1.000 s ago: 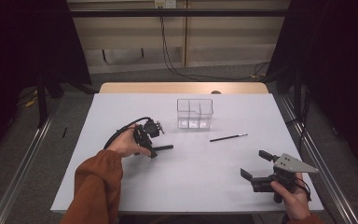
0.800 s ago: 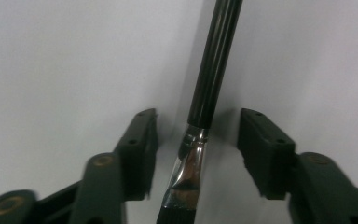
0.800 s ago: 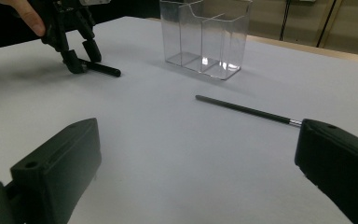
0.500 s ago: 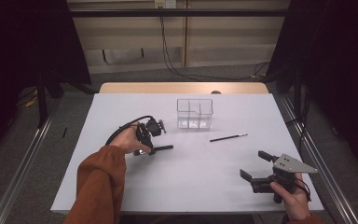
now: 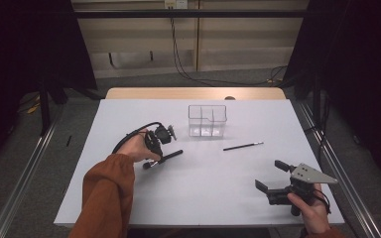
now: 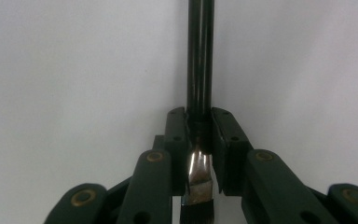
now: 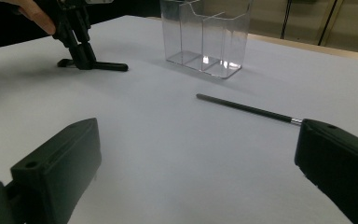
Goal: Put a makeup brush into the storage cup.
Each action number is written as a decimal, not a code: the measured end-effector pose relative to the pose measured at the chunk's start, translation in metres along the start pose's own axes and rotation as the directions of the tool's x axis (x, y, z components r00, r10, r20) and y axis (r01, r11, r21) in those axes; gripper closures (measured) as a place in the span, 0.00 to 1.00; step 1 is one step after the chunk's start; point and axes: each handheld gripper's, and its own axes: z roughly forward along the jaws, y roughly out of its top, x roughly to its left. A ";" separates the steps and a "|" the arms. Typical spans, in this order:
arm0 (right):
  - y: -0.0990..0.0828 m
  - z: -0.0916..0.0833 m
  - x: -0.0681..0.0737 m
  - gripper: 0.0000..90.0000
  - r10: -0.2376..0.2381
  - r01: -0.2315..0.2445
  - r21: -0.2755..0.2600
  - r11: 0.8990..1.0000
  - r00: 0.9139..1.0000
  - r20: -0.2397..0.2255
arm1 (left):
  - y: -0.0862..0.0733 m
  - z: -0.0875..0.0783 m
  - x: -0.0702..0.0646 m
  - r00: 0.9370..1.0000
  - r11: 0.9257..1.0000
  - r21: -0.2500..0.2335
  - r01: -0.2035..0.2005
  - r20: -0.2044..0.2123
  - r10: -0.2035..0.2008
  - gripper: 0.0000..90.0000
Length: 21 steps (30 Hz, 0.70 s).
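High view first: the left gripper [image 5: 157, 148] sits at about 9 o'clock of the white table [image 5: 129, 208], tipped down onto a thick black brush [image 5: 164, 158] that lies flat just in front of the hand; its jaws have just been closing, with the brush between them, so I'd call this the grab before a lift. The clear organizer [image 5: 207, 120] stands upright at 12 o'clock, near the brush but apart from it; my guess is that's where the brushes go, since it has open compartments. A second, thin brush [image 5: 243, 146] lies at about 2 o'clock of the table's middle, on its own. The right gripper [image 5: 273, 179] waits down at 5 o'clock, jaws wide apart, holding nothing; looks parked out of the way.

Left gripper view: the pads pinch the brush right where the black handle [image 6: 200, 60] meets the shiny metal ferrule [image 6: 199, 172]; handle runs off toward 12 o'clock over the bare table. Gripping near the ferrule probably keeps it from swinging.

Right gripper view: own jaws spread wide at 7 and 4 o'clock, nothing between them; the thin brush [image 7: 242, 108] lies just ahead, organizer [image 7: 205, 35] at 12, left gripper [image 7: 79, 53] at 10 clamped on its brush [image 7: 109, 66], which rests on the table.
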 end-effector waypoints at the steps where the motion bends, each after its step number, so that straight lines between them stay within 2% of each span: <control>1: 0.000 0.000 0.000 0.00 -0.001 0.001 0.000 1.000 1.000 0.000 | 0.000 0.000 0.000 1.000 1.000 -0.004 0.003 -0.002 -0.003 0.86; 8: 0.000 0.000 0.000 0.00 0.003 -0.003 0.004 1.000 1.000 -0.002 | -0.001 0.000 0.000 0.999 0.999 -0.021 0.037 0.002 -0.037 0.87; 17: 0.000 0.000 -0.001 0.00 0.003 -0.003 0.002 1.000 1.000 0.000 | -0.005 -0.003 0.002 0.998 0.998 -0.039 0.055 0.015 -0.054 0.87; 21: 0.000 0.000 -0.001 0.00 0.001 -0.001 0.001 1.000 1.000 0.000 | -0.009 -0.003 0.003 0.996 0.994 -0.078 0.080 0.032 -0.078 0.87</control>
